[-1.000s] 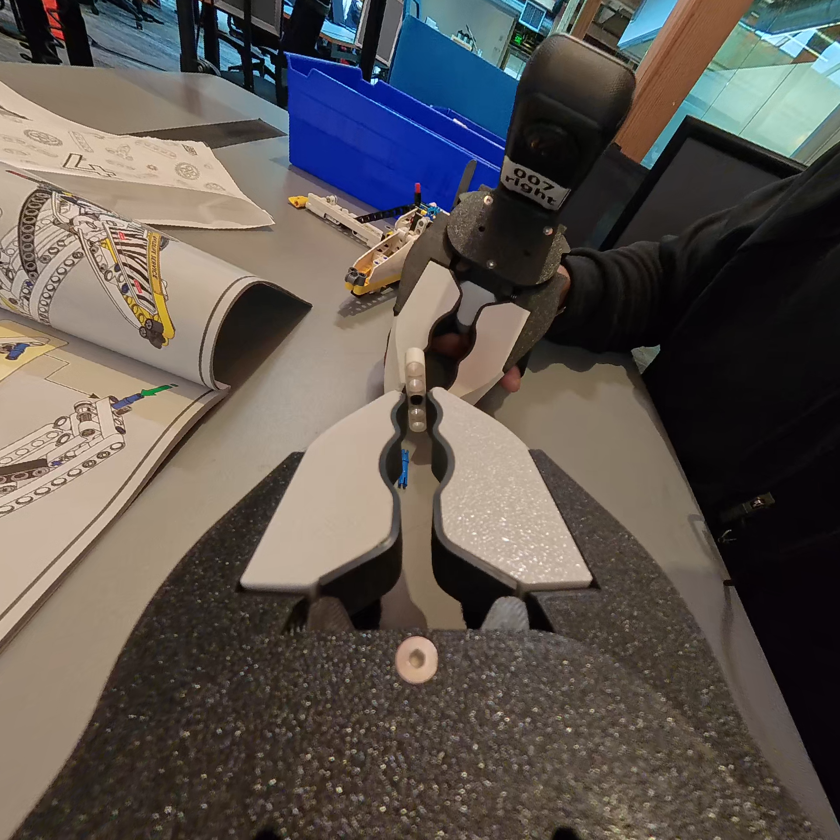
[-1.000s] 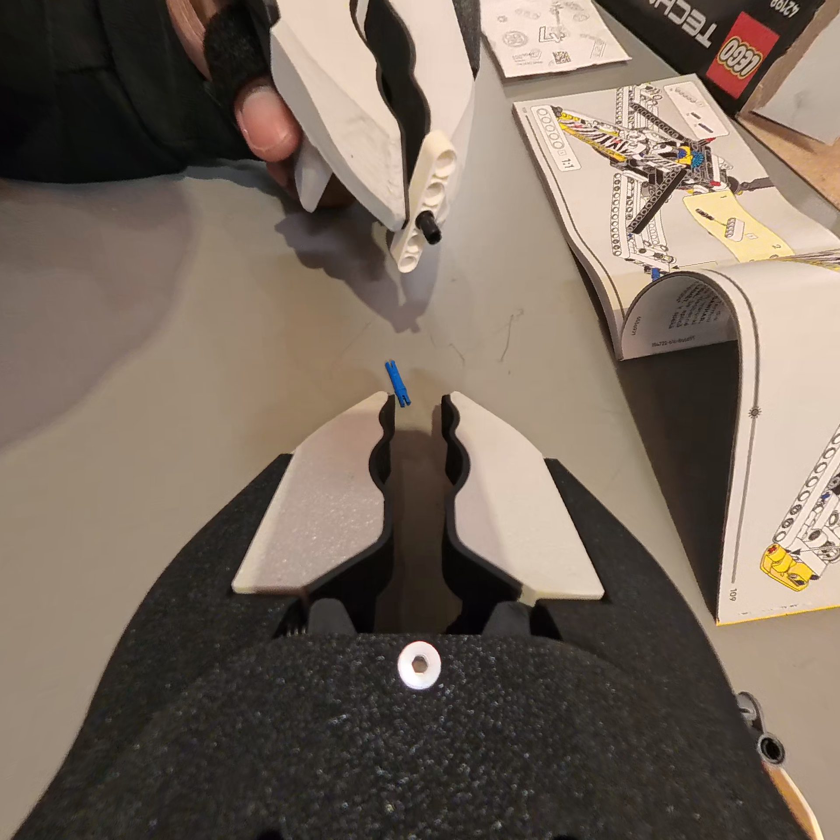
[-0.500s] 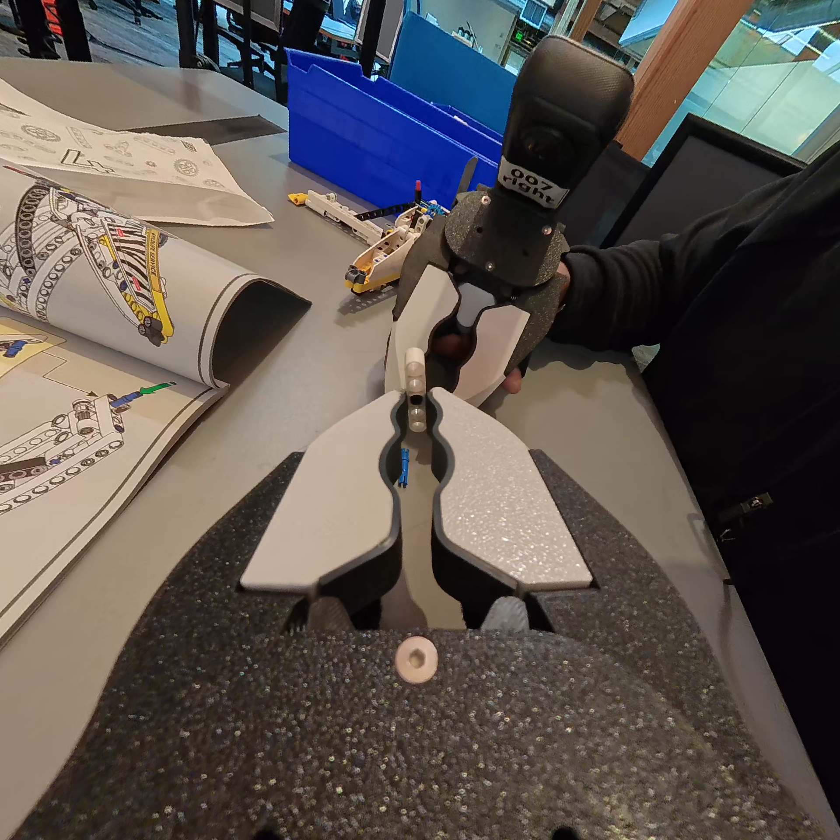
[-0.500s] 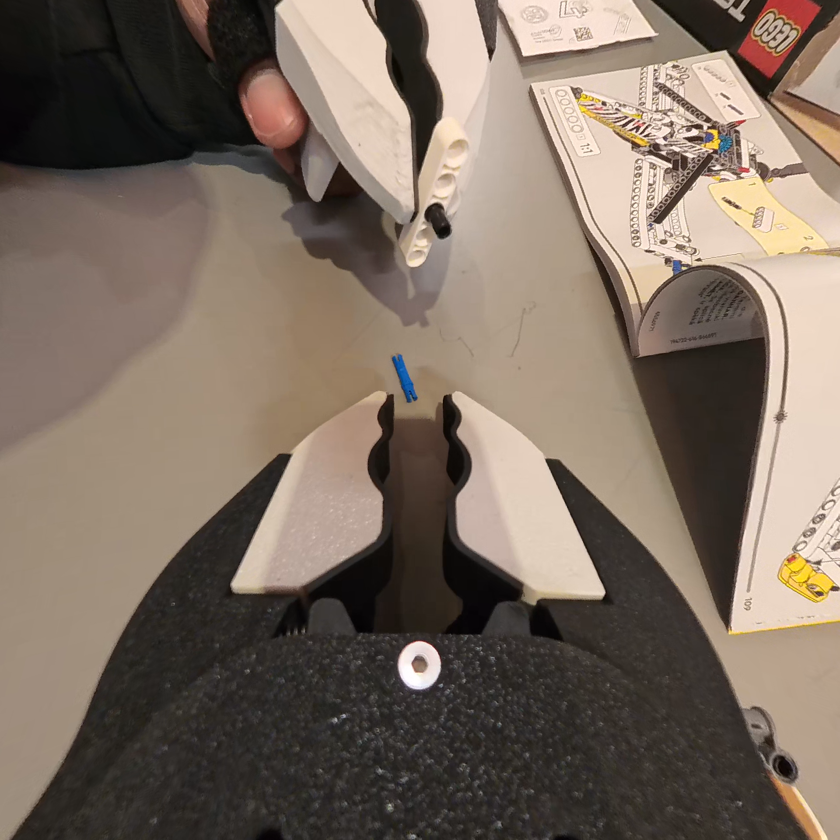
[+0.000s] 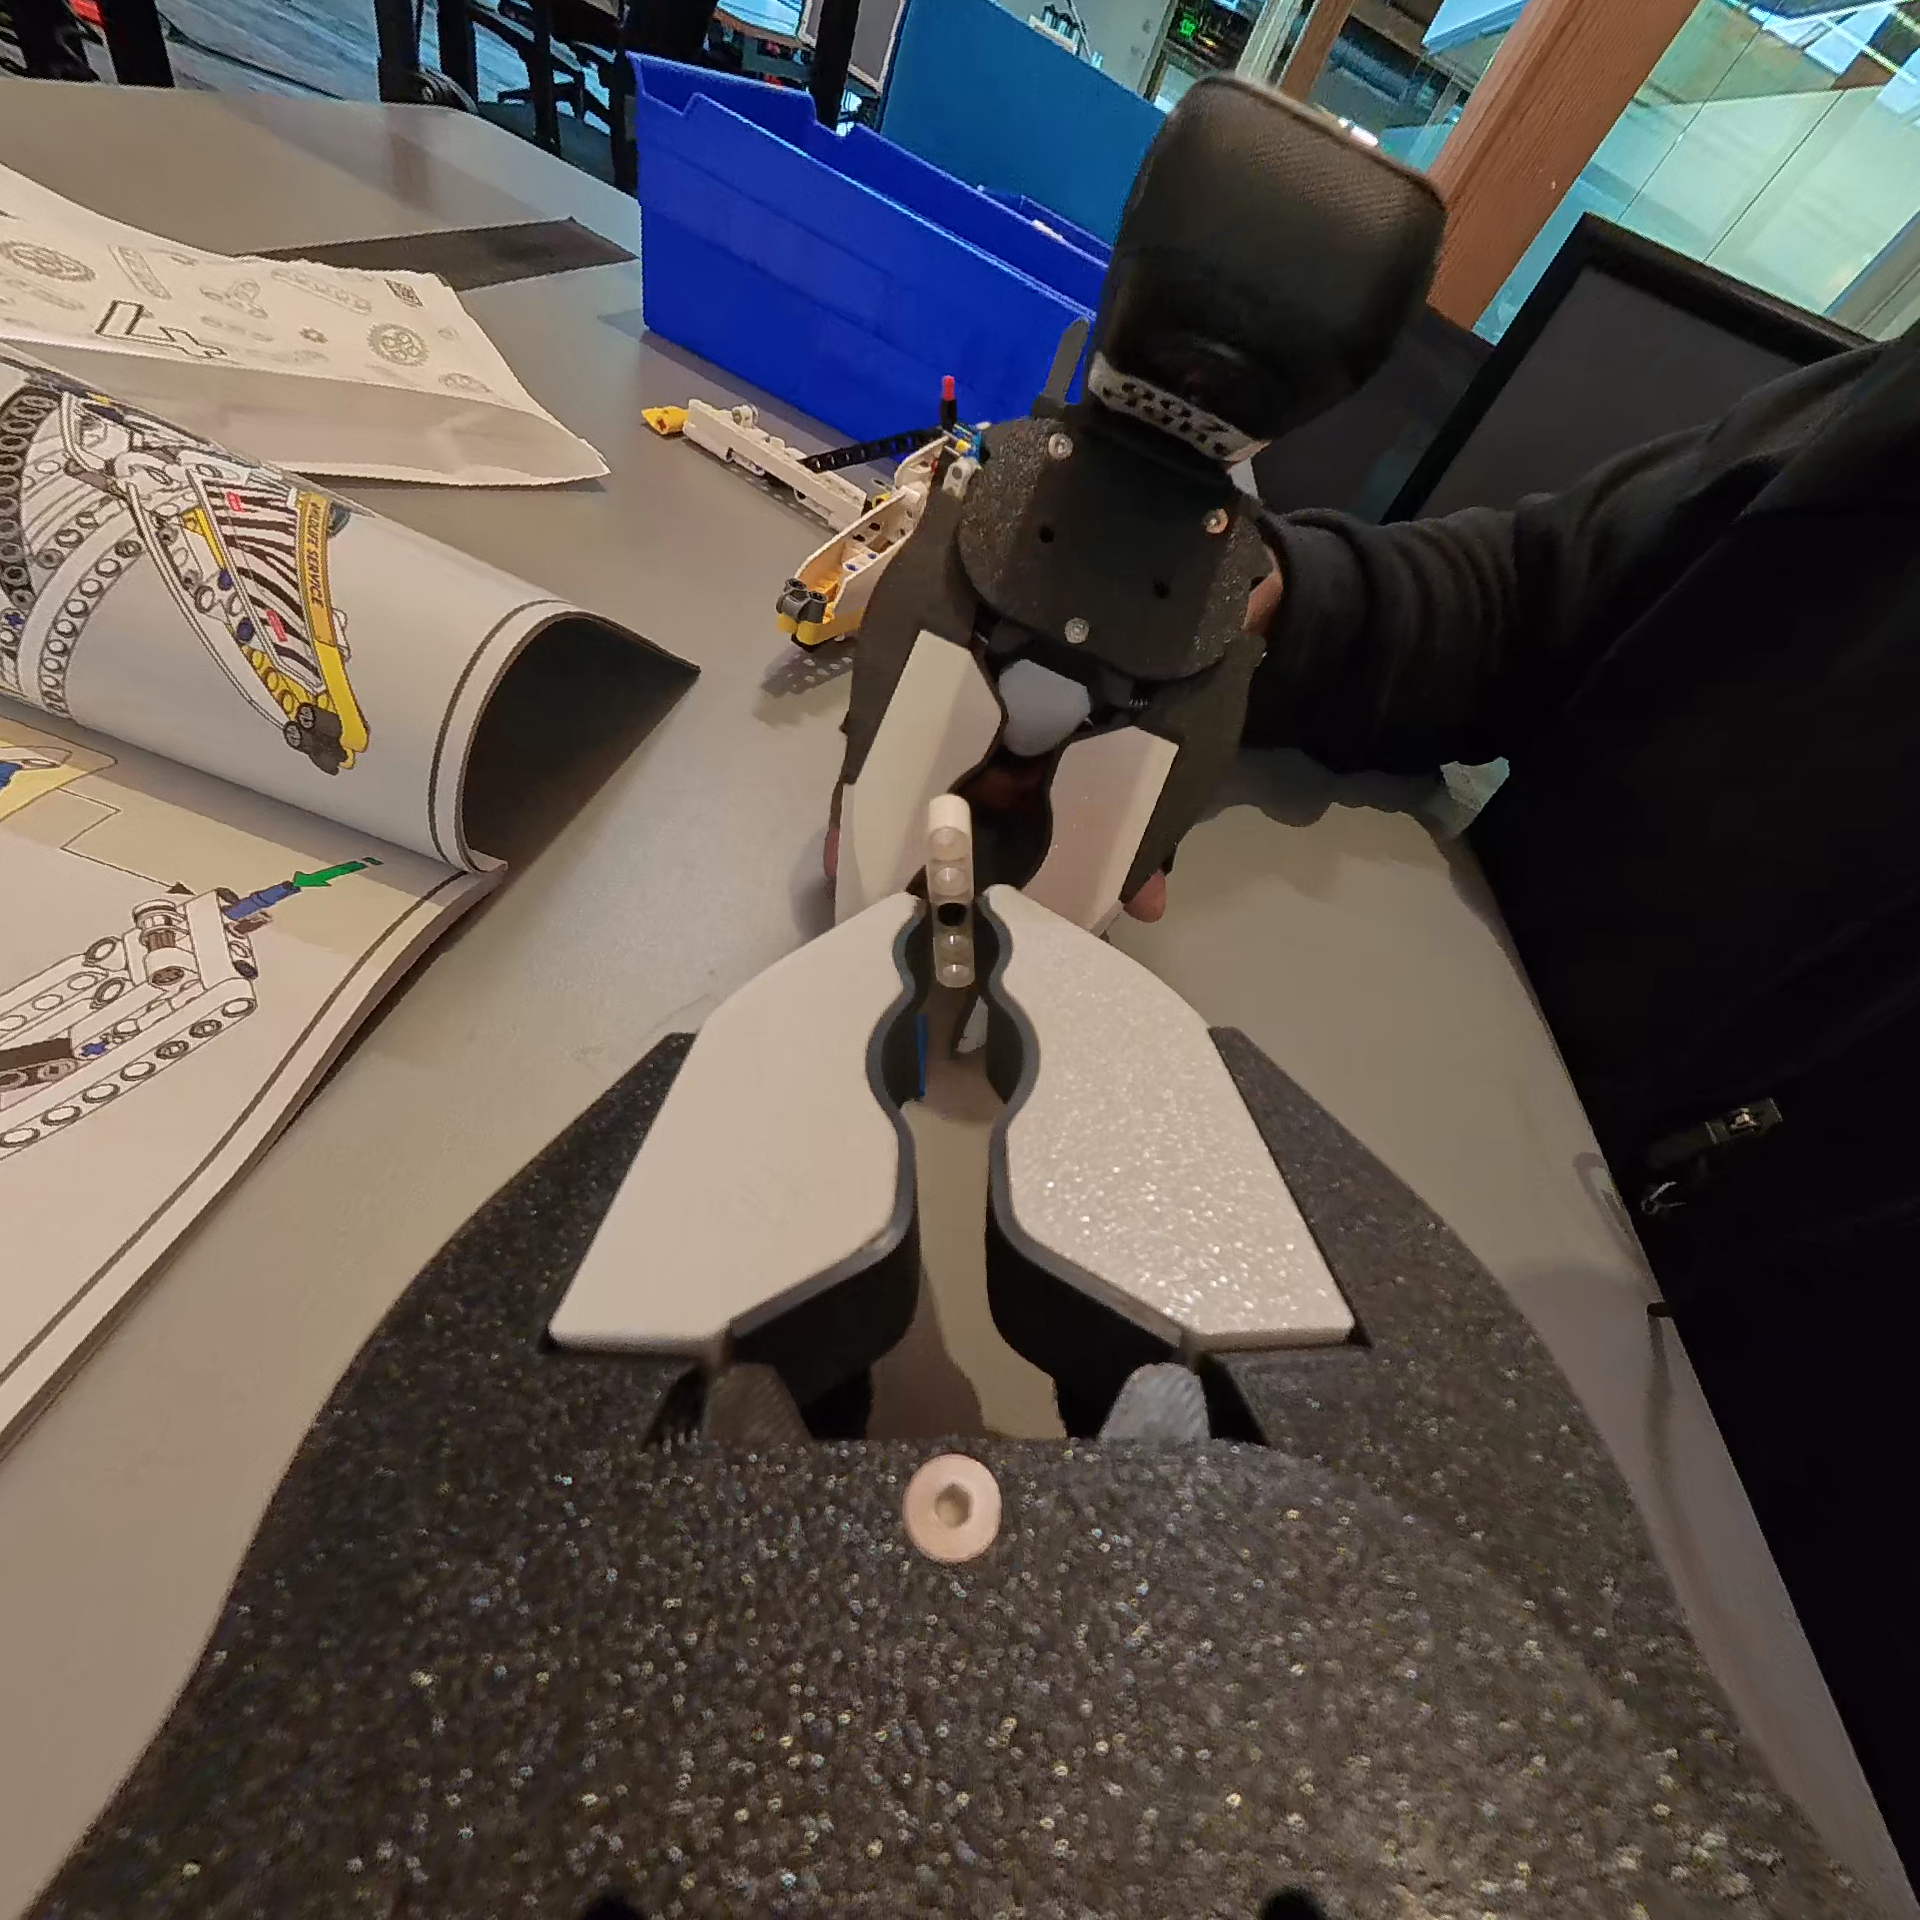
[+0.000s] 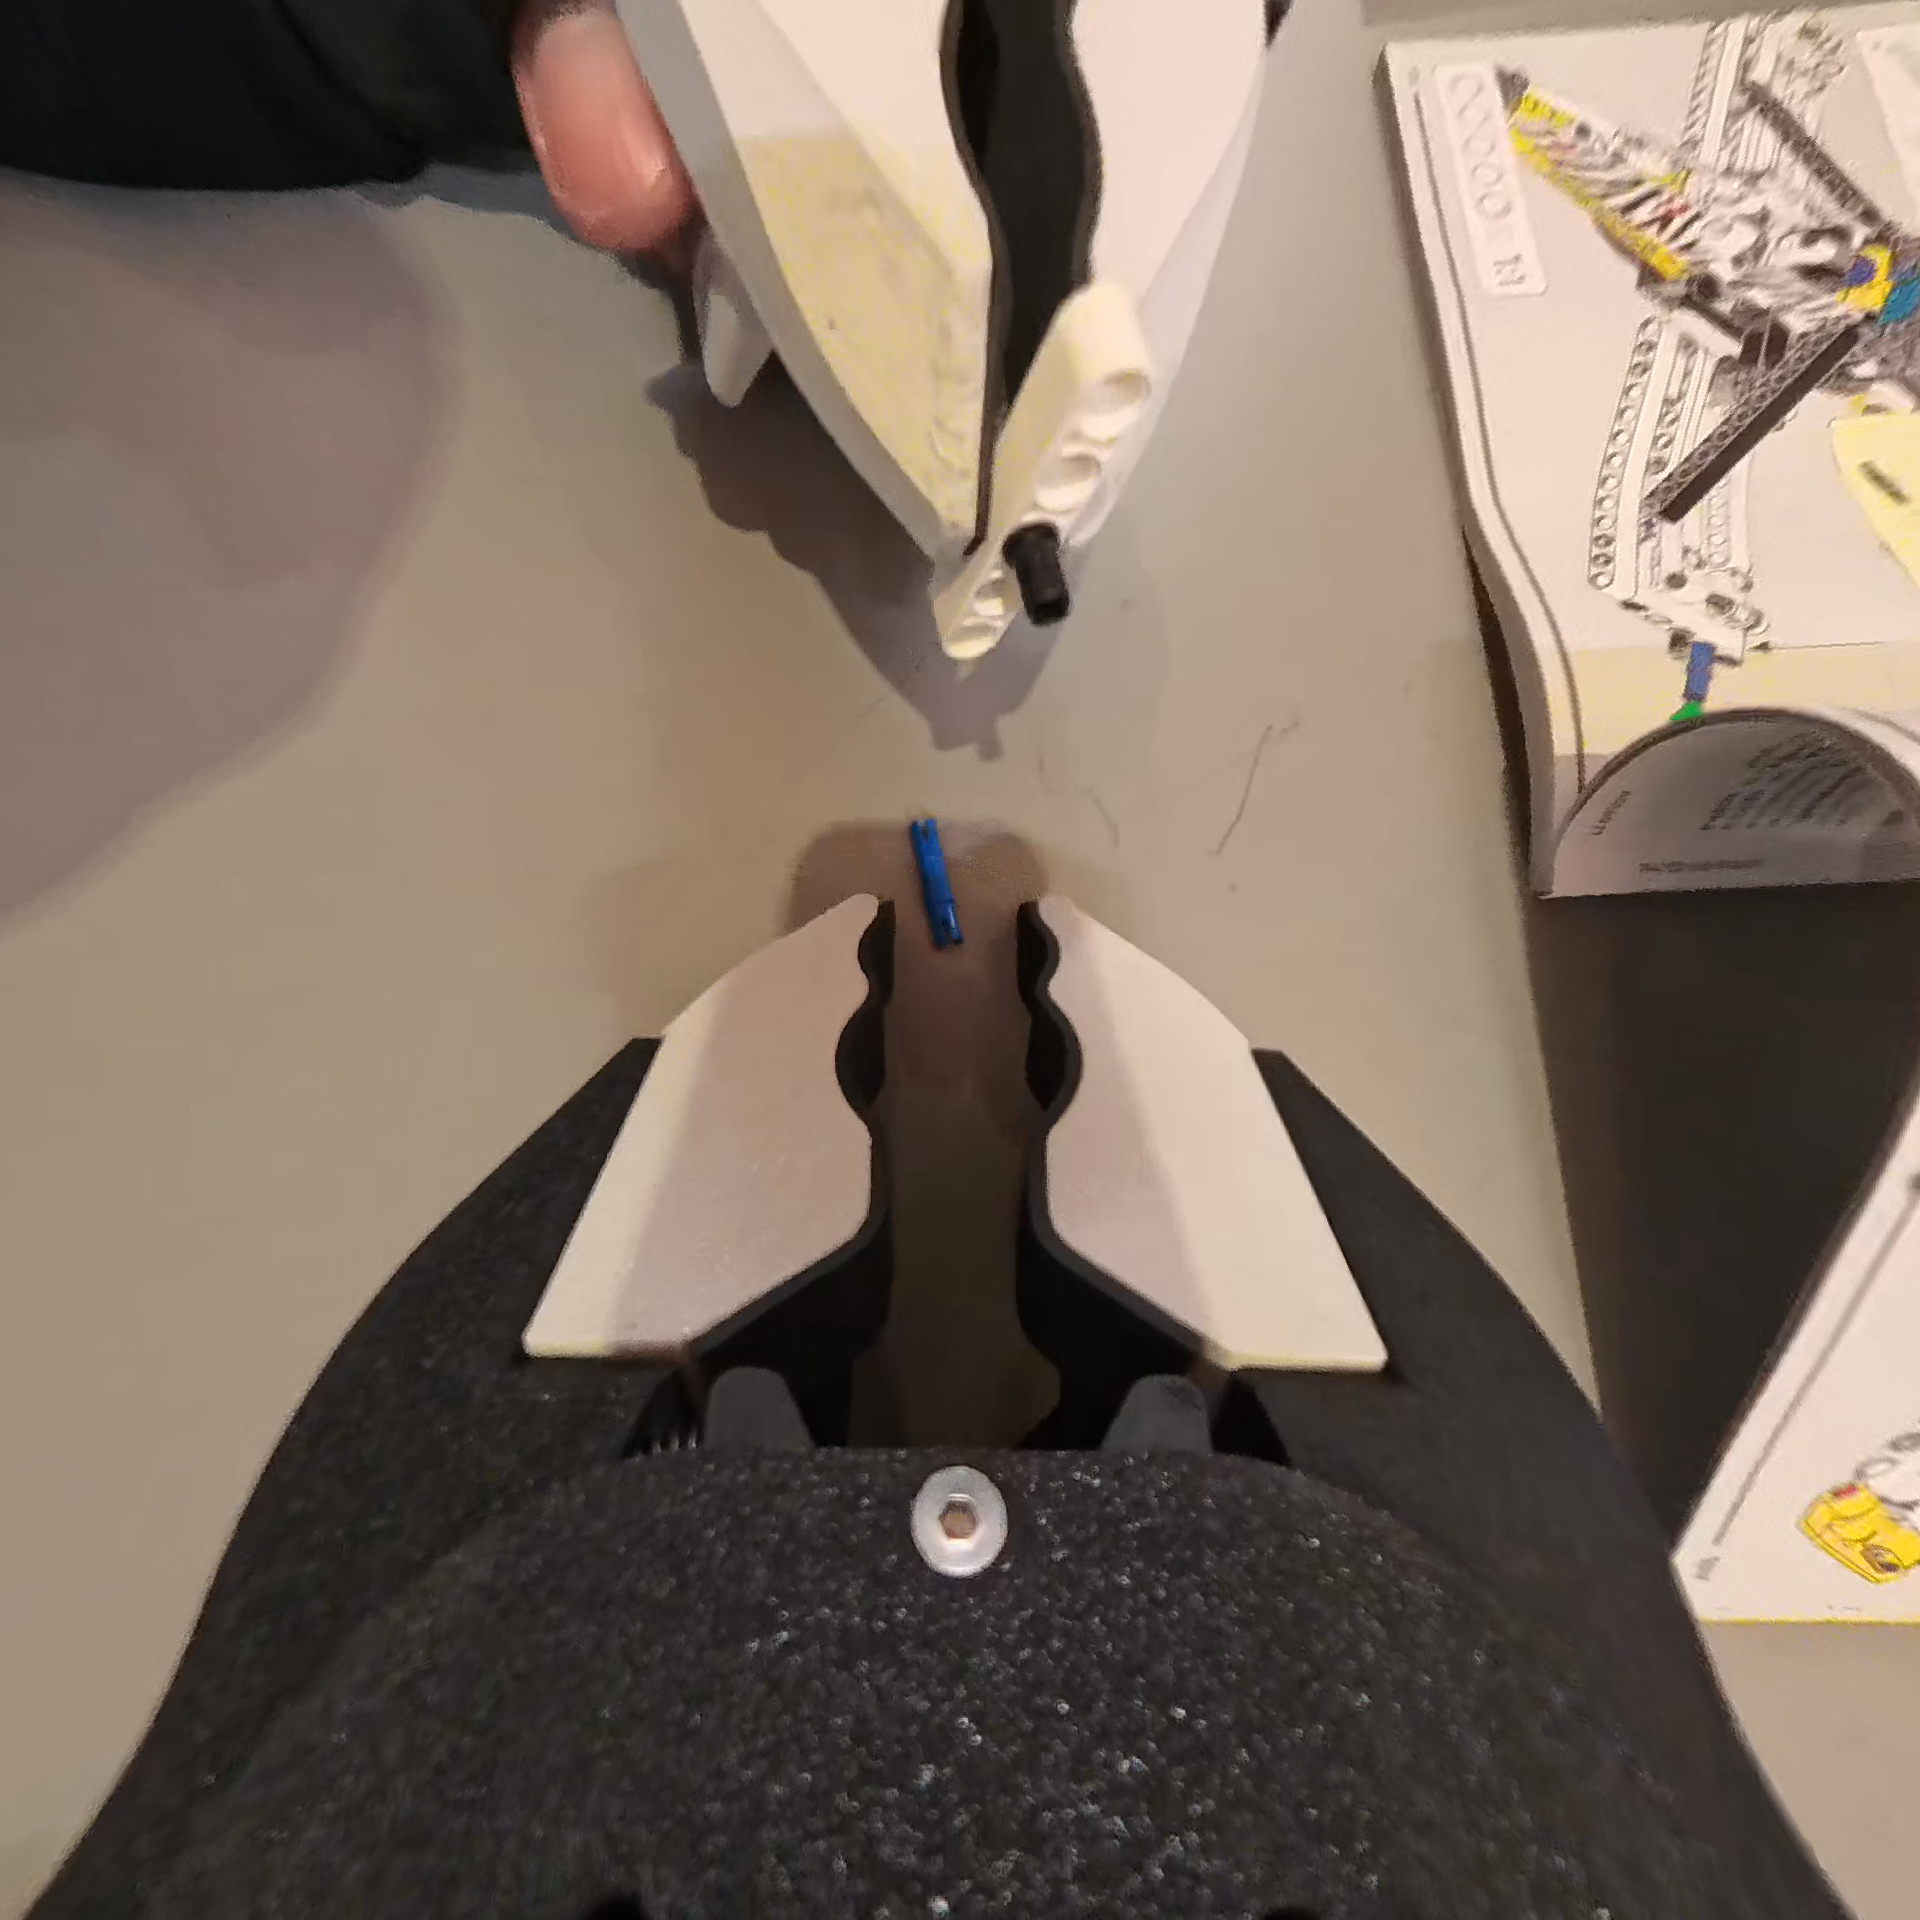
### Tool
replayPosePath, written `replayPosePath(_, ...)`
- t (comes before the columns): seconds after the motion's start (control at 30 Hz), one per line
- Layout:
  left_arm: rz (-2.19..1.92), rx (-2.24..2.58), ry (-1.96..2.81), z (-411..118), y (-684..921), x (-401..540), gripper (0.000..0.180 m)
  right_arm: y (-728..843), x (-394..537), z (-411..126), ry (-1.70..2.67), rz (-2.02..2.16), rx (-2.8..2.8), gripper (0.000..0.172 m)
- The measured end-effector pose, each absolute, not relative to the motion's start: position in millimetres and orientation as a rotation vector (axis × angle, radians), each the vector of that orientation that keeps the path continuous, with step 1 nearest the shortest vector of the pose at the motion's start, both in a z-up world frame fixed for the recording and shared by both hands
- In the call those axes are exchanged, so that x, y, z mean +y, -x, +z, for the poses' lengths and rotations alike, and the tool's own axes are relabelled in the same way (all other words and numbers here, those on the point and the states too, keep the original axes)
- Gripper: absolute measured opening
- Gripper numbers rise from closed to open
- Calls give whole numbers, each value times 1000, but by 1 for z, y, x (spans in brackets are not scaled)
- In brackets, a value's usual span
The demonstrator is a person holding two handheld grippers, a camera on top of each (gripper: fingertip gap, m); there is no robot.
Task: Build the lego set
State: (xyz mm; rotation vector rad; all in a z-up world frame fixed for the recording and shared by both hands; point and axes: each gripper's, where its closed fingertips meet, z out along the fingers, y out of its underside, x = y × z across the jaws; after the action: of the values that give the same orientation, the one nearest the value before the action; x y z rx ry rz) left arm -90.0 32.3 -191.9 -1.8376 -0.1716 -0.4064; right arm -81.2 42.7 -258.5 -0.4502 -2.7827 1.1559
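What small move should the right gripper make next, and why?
Probably ease the right gripper forward and down, then close: its jaws are open and the blue pin lies flat on the table, only partly between its fingertips.

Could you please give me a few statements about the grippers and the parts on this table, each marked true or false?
1. The left gripper holds a white beam in its jaws. True.
2. The right gripper is shut on the blue pin. False: its jaws stand open and the pin lies on the table between the tips, untouched.
3. A black pin sticks out of the beam. True.
4. The booklet is closed. False: it lies open with a page curled over.
5. The bin behind the model is red. False: it is blue.
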Motion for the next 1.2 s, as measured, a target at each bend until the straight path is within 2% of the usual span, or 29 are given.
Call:
replayPosePath(0.07,-412,-175,1847,-193,90,32,7,82,41,-260,422,1133,-2777,19)
replayPosePath(0.13,-414,-184,1860,-195,90,32,7,80,39,-260,401,1130,-2783,6)
replayPosePath(0.3,-406,-198,1918,-203,90,31,7,80,42,-258,405,1135,-2757,5)
replayPosePath(0.63,-369,-127,2057,-220,79,32,7,86,46,-227,445,1428,-2570,4)
replayPosePath(1.2,-388,-71,2113,-227,69,32,7,77,41,-222,352,1470,-2562,4)
